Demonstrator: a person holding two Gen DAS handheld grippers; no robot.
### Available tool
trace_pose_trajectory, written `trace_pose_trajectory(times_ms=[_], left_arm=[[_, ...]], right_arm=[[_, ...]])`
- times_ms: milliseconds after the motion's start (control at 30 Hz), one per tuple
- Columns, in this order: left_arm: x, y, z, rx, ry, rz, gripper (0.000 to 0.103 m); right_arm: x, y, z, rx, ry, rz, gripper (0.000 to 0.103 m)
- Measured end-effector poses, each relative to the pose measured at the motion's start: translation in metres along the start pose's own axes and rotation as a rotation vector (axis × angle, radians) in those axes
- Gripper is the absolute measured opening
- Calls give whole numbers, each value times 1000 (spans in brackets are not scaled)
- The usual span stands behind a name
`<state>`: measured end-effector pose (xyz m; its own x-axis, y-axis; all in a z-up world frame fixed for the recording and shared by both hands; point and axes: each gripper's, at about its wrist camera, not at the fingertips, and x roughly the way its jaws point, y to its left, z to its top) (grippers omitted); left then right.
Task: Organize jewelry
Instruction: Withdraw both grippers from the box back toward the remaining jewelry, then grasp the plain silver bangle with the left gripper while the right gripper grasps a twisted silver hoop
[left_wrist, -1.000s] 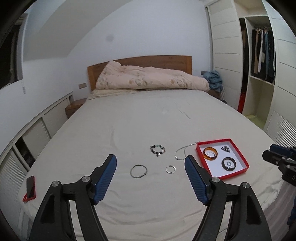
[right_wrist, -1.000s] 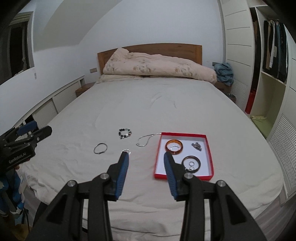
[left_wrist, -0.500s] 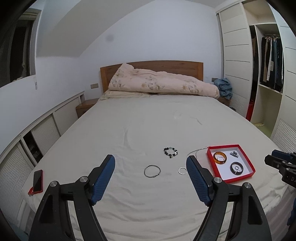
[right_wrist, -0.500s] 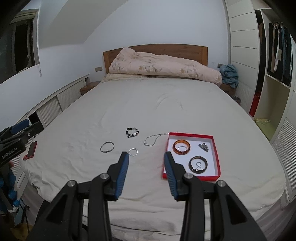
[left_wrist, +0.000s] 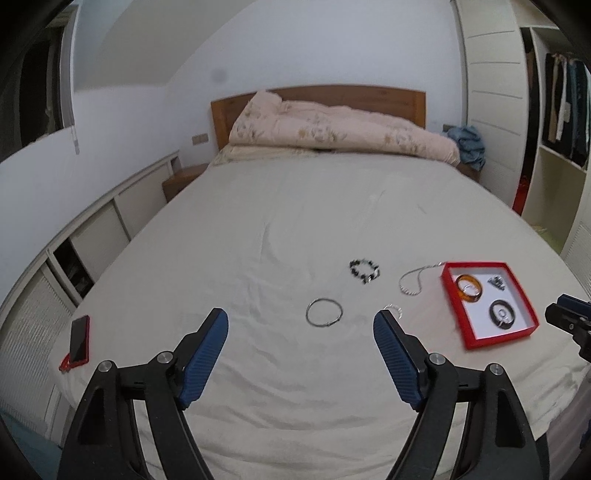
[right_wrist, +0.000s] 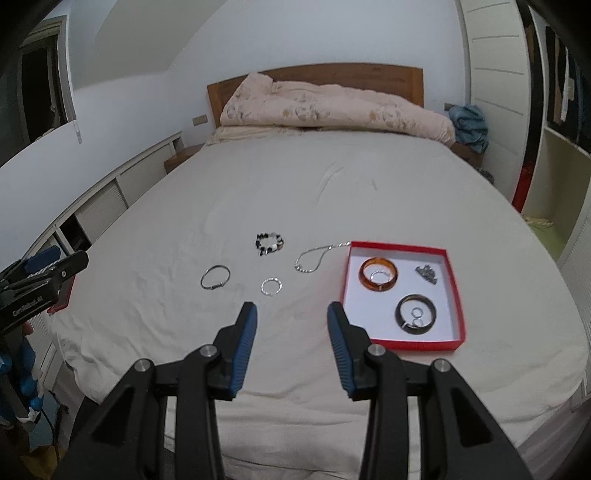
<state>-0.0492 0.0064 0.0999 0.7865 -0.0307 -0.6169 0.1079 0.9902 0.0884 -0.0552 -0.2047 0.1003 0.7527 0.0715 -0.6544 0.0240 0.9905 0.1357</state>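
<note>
A red jewelry box lies on the bed at the right, holding an amber bangle, a dark bangle with small rings inside, and a grey clip. Loose on the sheet are a beaded bracelet, a silver chain, a thin bangle and a small silver ring bracelet. My left gripper is open and empty above the near sheet. My right gripper is open and empty, left of the box.
A red-cased phone lies at the bed's left near corner. A folded quilt lies by the wooden headboard. A wardrobe stands at the right, low cabinets along the left wall.
Both grippers have drifted and tilted over the bed's near edge; the view of the jewelry has shifted. Both stay open and empty. The jewelry has not moved.
</note>
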Motion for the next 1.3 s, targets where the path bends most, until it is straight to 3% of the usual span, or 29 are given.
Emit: trace_pose_trajectory(times_ms=[300, 633, 900, 967, 1133, 1300], left_arm=[[75, 27, -27, -43, 182, -1, 76], [161, 19, -32, -30, 294, -73, 74], [227, 10, -21, -10, 340, -84, 73], [246, 7, -19, 3, 358, -77, 71], [289, 6, -21, -8, 418, -97, 54], [311, 4, -27, -28, 457, -131, 48]], right_arm=[[54, -10, -5, 6, 89, 38, 38], [148, 0, -6, -15, 227, 98, 38], [235, 14, 2, -56, 308, 160, 38], [253, 18, 3, -62, 323, 167, 38], [297, 26, 3, -64, 366, 179, 38], [322, 27, 1, -61, 384, 174, 38]])
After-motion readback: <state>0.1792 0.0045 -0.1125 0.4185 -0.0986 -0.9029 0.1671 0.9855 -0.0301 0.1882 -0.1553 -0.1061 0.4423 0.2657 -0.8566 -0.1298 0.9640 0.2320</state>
